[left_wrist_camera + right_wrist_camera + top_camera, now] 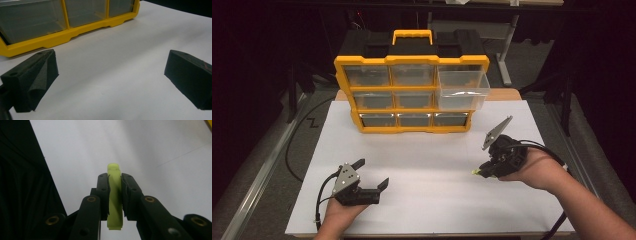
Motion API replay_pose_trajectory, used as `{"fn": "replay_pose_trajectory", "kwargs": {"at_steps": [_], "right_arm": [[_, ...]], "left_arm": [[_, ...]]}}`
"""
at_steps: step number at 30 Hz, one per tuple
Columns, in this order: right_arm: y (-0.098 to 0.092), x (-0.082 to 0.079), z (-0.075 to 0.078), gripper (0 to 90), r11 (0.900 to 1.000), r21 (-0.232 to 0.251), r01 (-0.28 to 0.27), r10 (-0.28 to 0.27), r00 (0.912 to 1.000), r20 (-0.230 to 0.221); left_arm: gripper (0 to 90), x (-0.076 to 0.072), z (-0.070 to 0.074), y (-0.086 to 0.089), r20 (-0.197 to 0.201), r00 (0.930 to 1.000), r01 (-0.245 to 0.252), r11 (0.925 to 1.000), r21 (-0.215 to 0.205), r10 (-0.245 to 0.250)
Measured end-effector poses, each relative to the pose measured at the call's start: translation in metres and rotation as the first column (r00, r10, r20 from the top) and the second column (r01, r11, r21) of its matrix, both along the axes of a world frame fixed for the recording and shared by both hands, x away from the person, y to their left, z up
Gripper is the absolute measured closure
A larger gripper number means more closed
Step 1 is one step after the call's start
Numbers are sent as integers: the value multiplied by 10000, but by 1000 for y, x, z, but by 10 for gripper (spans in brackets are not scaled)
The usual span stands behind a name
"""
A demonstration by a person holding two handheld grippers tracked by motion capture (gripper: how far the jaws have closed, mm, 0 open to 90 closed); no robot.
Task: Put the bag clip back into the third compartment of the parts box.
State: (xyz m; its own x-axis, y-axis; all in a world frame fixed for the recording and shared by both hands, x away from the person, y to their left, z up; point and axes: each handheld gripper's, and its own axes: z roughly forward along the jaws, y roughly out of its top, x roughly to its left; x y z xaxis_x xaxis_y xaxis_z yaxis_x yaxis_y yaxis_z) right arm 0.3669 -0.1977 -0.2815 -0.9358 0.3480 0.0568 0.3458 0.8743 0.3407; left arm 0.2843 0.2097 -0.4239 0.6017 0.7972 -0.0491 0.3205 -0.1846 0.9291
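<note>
Right now we hold a small lime-green piece [114, 195] clamped between the closed jaws of our right gripper [480, 171], lifted just off the white table [427, 165] at its right side. The piece's long axis runs along the jaws, its rounded tip poking out past them toward the table's middle. Our left gripper [374, 172] rests near the front left with its jaws spread wide and nothing between them. The yellow organizer [412, 92] stands at the far edge, and its one pulled-out clear drawer [462, 89] sits at the upper right, beyond and slightly left of our right hand, clearly the nearer one. We judge the drawer the likely destination.
</note>
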Motion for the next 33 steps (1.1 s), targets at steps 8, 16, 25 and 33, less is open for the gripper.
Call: {"fn": "replay_pose_trajectory", "kwargs": {"at_steps": [8,16,25,33], "right_arm": [[3,2,23,791,9998,108,-174,174,9998,-1],[4,4,42,791,9992,30,-400,400,9992,-9],[5,6,71,791,9992,10,-408,408,9991,111],[9,8,94,792,9988,-169,-464,470,9984,325]], "left_arm": [[3,2,-1,-1,-16,9999,164,9998,62,-164],[3,1,-1,-1,0,9998,173,9998,73,-173],[3,0,-1,-1,31,9997,235,9997,55,-235],[3,0,0,0,92,9997,226,9997,1,-226]]}}
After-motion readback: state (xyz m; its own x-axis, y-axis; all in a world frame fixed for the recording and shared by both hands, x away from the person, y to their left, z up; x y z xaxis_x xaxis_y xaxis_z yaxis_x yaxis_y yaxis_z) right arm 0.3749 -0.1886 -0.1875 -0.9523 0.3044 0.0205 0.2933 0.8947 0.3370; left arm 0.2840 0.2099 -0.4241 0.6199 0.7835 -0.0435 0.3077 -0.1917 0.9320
